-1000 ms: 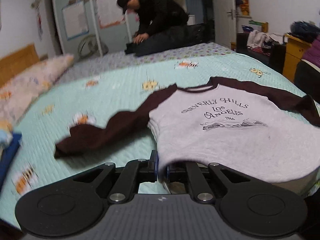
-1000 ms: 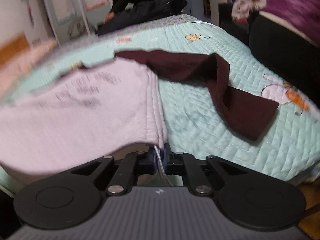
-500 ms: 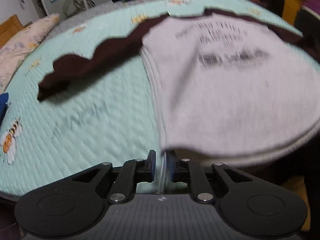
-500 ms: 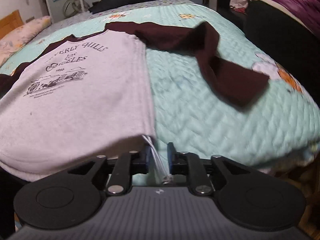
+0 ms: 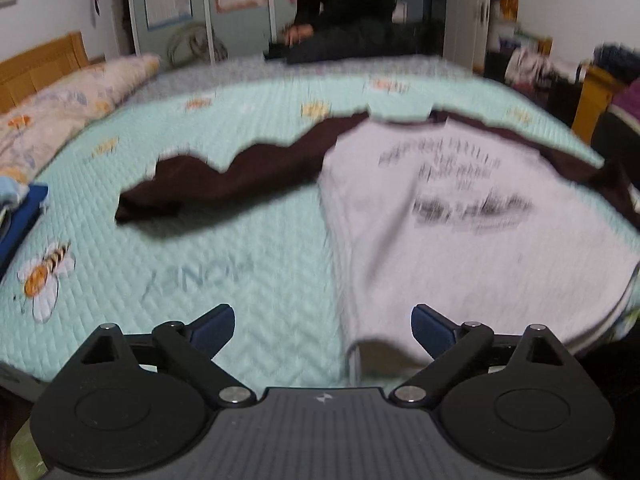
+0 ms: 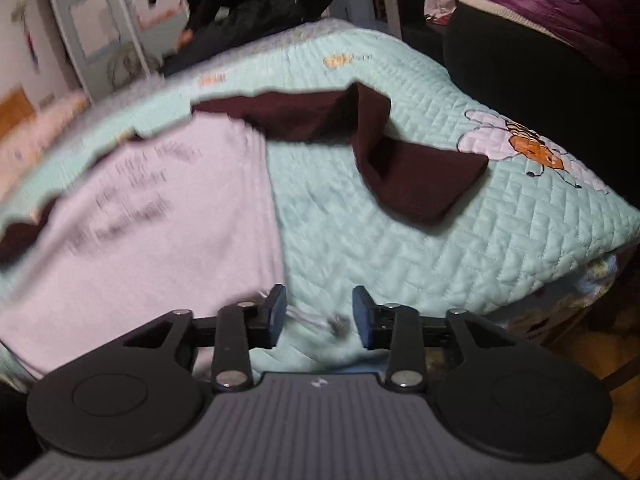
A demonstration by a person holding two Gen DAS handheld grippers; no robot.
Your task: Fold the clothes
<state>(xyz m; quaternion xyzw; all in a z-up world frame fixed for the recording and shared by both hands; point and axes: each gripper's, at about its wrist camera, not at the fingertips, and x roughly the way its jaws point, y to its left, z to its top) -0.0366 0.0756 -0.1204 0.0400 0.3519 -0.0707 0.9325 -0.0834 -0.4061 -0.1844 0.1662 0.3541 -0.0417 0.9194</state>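
Observation:
A grey shirt (image 5: 460, 240) with dark brown sleeves and black print lies face up on the mint quilted bed (image 5: 240, 272). Its left sleeve (image 5: 224, 184) stretches out to the left. My left gripper (image 5: 322, 326) is opening wide at the near bed edge. The shirt's lower left hem corner hangs loose between its jaws, untouched by the pads. In the right wrist view the shirt (image 6: 160, 220) fills the left, and its right sleeve (image 6: 400, 176) lies bent on the quilt (image 6: 440, 240). My right gripper (image 6: 319, 314) is opening beside the lower right hem. Only a thin pale strand (image 6: 332, 322) lies between its jaws.
A person in dark clothes (image 5: 340, 8) kneels at the far end of the bed. A floral pillow (image 5: 72, 108) and a wooden headboard are at the left, with a blue folded item (image 5: 20, 216) near the left edge. A dark chair with a purple jacket (image 6: 560, 12) stands close on the right.
Both grippers were shut on the shirt's bottom hem corners and have let go. Their jaws have spread apart, the left much wider. The shirt has settled onto the quilt.

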